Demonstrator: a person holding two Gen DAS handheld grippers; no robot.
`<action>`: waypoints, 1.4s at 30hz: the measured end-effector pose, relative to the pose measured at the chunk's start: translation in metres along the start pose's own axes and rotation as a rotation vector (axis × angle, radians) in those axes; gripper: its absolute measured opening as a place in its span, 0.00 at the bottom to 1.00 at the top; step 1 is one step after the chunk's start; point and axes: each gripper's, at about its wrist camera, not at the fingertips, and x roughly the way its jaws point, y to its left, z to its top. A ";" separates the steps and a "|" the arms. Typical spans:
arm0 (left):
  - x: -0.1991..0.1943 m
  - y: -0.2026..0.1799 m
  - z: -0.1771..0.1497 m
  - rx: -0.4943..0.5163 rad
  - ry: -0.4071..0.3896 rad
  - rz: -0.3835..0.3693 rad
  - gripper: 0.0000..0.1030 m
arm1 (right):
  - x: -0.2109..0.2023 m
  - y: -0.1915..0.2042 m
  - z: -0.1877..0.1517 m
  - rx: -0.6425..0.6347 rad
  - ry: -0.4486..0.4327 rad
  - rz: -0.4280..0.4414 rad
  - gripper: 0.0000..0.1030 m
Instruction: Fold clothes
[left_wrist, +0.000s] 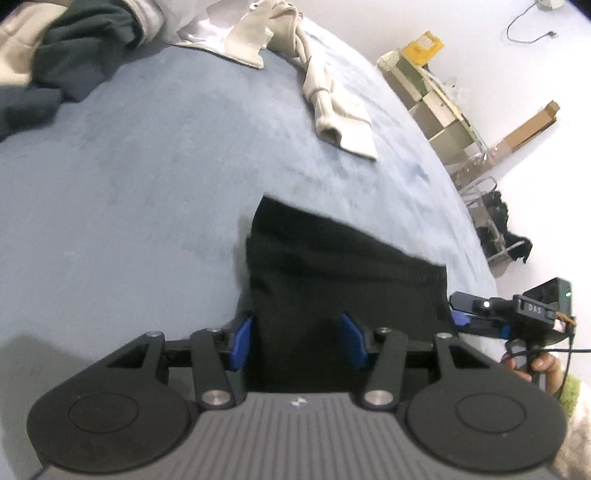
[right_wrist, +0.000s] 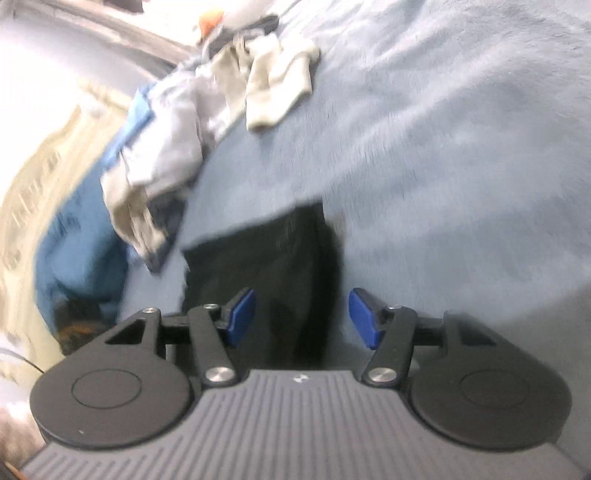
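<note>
A folded black garment (left_wrist: 332, 273) lies flat on the light blue bed cover (left_wrist: 147, 184). My left gripper (left_wrist: 299, 341) is open, its blue pads (left_wrist: 242, 343) either side of the garment's near left edge. My right gripper (left_wrist: 461, 314) shows at the garment's right edge in the left wrist view. In the right wrist view, which is blurred, the right gripper (right_wrist: 301, 317) is open with its blue pads (right_wrist: 242, 317) straddling the black garment (right_wrist: 273, 251).
A cream garment (left_wrist: 332, 110) and a dark green one (left_wrist: 74, 51) lie at the far side of the bed. A pile of grey and beige clothes (right_wrist: 177, 122) lies near a blue blanket (right_wrist: 74, 229). Boxes and shelving (left_wrist: 443, 99) stand beside the bed.
</note>
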 end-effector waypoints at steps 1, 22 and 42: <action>0.001 0.002 -0.001 -0.014 0.001 -0.010 0.51 | 0.005 -0.002 0.002 0.017 0.004 0.012 0.59; 0.018 0.026 -0.007 -0.165 0.006 -0.171 0.33 | 0.035 -0.002 -0.011 0.121 0.057 0.224 0.57; -0.044 -0.053 -0.014 0.015 -0.217 0.007 0.07 | -0.008 0.070 -0.020 -0.181 -0.111 0.059 0.11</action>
